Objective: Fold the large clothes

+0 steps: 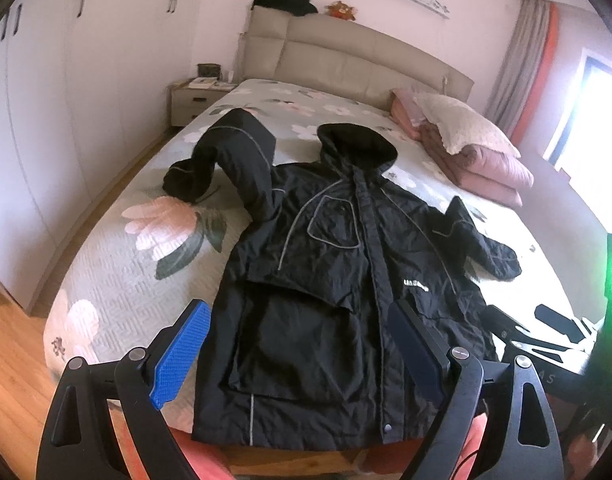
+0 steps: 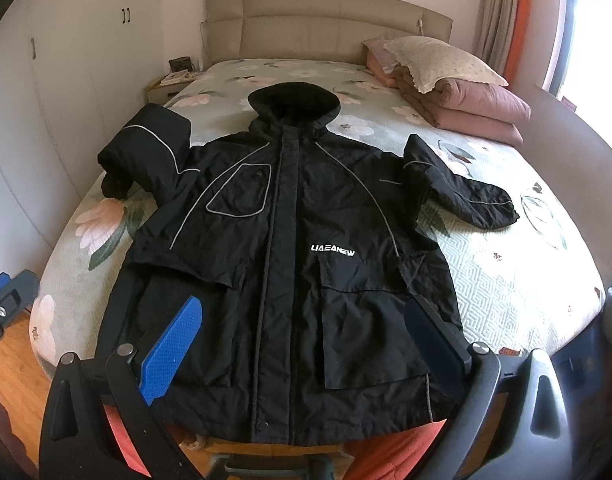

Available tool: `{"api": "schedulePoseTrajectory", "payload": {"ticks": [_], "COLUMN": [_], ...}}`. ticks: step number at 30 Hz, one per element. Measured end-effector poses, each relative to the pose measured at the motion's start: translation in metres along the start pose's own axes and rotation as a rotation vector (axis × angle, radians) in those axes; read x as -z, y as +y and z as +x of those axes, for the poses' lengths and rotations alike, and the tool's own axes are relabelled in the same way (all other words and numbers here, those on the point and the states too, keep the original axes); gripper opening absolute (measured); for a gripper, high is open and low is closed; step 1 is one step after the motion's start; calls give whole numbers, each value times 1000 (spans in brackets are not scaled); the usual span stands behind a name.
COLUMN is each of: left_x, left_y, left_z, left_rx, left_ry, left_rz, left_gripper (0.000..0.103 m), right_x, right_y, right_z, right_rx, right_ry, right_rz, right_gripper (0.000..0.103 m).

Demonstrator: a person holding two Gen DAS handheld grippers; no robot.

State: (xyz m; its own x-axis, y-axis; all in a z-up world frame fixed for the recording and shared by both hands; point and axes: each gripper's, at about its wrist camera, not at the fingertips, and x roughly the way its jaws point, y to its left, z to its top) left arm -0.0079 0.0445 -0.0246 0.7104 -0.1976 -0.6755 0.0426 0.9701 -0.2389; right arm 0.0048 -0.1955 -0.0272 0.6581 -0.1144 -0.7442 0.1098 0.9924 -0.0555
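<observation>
I have the bed [image 2: 525, 280] filling both views, with the black jacket [image 2: 290, 264] spread front-up across its near half, hood [image 2: 294, 104] pointing to the far headboard and hem at the near edge. The jacket's sleeve on the left of the scene [image 2: 146, 148] is bunched and doubled over on itself; the sleeve on the right [image 2: 465, 196] lies out flatter. Far right, a stack of folded bedding [image 2: 477, 108] carries a pillow [image 2: 441, 60].

My left gripper [image 1: 302, 354] and right gripper [image 2: 306, 350] both hover over the hem, fingers spread wide and gripping nothing.

My worry is the thick, slick fabric: a shallow pinch could catch only the top layer, and the crumpled left sleeve might fold in lumpy. The hem may also slide off the near edge. No containers in sight.
</observation>
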Motion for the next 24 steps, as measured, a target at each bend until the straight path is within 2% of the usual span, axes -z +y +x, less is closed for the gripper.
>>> {"api": "schedulePoseTrajectory", "payload": {"ticks": [4, 7, 10, 14, 18, 21, 24], "left_x": [-3, -14, -35, -68, -104, -125, -136], "left_y": [21, 41, 73, 114, 159, 202, 239], "left_z": [10, 21, 39, 67, 117, 169, 227], "left_rx": [1, -29, -61, -58, -43, 37, 82], "left_ry": [-3, -32, -68, -99, -98, -57, -4], "left_rz": [-40, -51, -104, -167, -231, -370, -493], "left_gripper": [91, 91, 91, 91, 91, 91, 91], "right_x": [2, -2, -9, -26, -45, -58, -63], "right_y": [-2, -2, 0, 4, 15, 27, 38], "right_z": [14, 30, 50, 95, 150, 195, 233], "right_rx": [-11, -12, -11, -9, -7, -36, -54], "right_ry": [17, 16, 21, 31, 36, 31, -4], "right_rz": [7, 2, -14, -35, -44, -51, -83], "right_gripper": [102, 102, 102, 102, 102, 102, 101]}}
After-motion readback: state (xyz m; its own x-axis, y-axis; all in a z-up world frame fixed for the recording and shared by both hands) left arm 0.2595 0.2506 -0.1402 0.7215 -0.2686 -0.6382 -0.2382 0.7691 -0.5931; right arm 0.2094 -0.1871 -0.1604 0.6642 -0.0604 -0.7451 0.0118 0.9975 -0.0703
